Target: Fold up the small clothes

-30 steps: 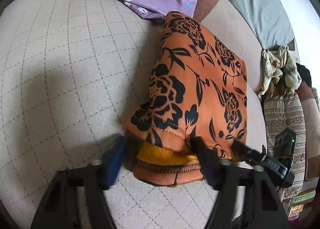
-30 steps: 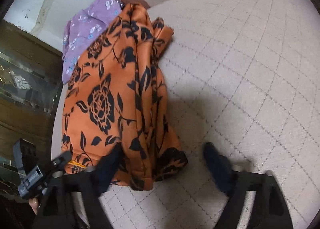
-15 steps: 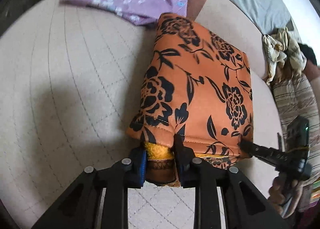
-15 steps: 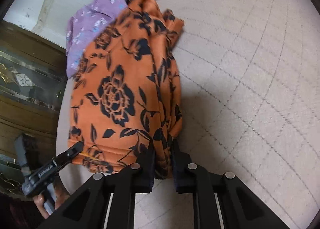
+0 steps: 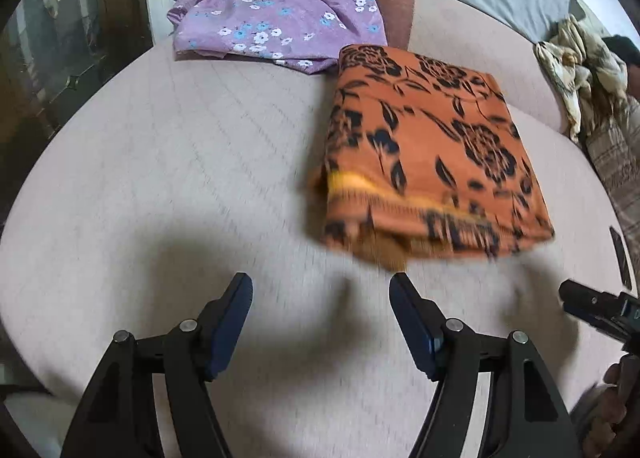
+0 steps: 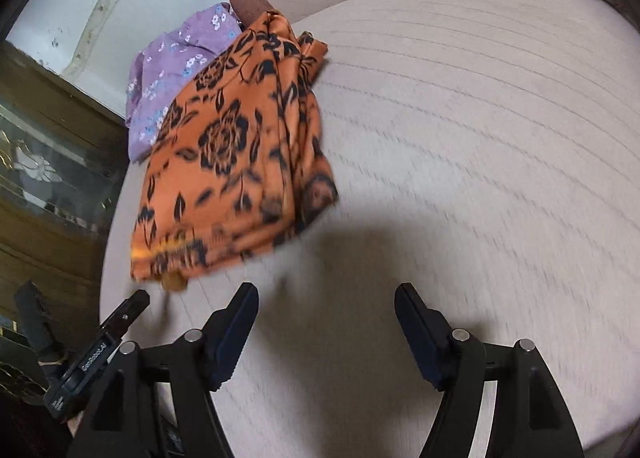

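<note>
Orange floral garment (image 5: 424,153) lies folded on the beige cushion (image 5: 180,177), by the purple one (image 5: 272,21). Left gripper (image 5: 320,320) and right gripper (image 6: 326,328) both spread, empty; I'd lift straight off so nothing snags

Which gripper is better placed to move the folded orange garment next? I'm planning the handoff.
Left, marginally: both the left gripper and right gripper are open, but the orange garment lies nearer its fingers.

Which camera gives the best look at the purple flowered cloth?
The left wrist view: the purple flowered cloth lies spread almost whole beyond the orange floral garment. In the right wrist view the orange piece hides much of it, leaving only a smaller patch by the wall.
</note>
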Motion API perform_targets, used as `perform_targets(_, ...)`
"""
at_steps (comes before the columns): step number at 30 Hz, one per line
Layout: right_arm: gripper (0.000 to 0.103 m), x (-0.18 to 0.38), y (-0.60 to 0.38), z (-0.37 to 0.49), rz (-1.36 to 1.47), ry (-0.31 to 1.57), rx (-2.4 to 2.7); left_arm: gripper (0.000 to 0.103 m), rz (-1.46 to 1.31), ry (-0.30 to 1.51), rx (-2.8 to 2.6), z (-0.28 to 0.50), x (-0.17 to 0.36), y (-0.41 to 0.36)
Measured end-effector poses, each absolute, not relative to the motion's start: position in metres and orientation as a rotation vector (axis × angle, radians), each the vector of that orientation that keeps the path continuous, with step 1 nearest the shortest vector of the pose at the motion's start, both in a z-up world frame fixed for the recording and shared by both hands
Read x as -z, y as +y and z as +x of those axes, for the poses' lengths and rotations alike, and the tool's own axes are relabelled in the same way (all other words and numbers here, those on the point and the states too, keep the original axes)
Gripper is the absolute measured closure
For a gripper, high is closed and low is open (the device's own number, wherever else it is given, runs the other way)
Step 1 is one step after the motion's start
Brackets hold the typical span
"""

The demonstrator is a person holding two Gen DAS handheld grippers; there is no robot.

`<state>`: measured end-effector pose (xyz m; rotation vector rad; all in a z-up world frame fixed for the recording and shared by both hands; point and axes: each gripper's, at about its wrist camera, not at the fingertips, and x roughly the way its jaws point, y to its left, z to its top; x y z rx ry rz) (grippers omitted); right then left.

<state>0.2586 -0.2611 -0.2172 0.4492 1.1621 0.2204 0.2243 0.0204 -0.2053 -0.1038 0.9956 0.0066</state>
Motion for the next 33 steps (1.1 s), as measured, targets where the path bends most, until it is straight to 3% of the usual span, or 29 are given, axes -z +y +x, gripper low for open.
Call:
perform_targets(13,0.029,0.143,-0.251,0.161,0.276,1.037,-0.143,0.031,-0.063,0.903,-0.047,0.123,0.154,0.023)
perform_targets(16,0.029,0.127,-0.246,0.140,0.249,1.023,-0.135,0.019,-0.061,0.856,-0.011,0.100,0.129,0.023)
perform_targets(20,0.025,0.100,-0.238,0.112,0.219,1.000,-0.132,0.017,-0.040,0.824,0.037,0.076,0.099,0.023)
perform_targets(33,0.022,0.023,-0.223,0.050,0.139,0.928,-0.104,0.016,-0.009,0.757,0.100,0.027,0.023,0.018)
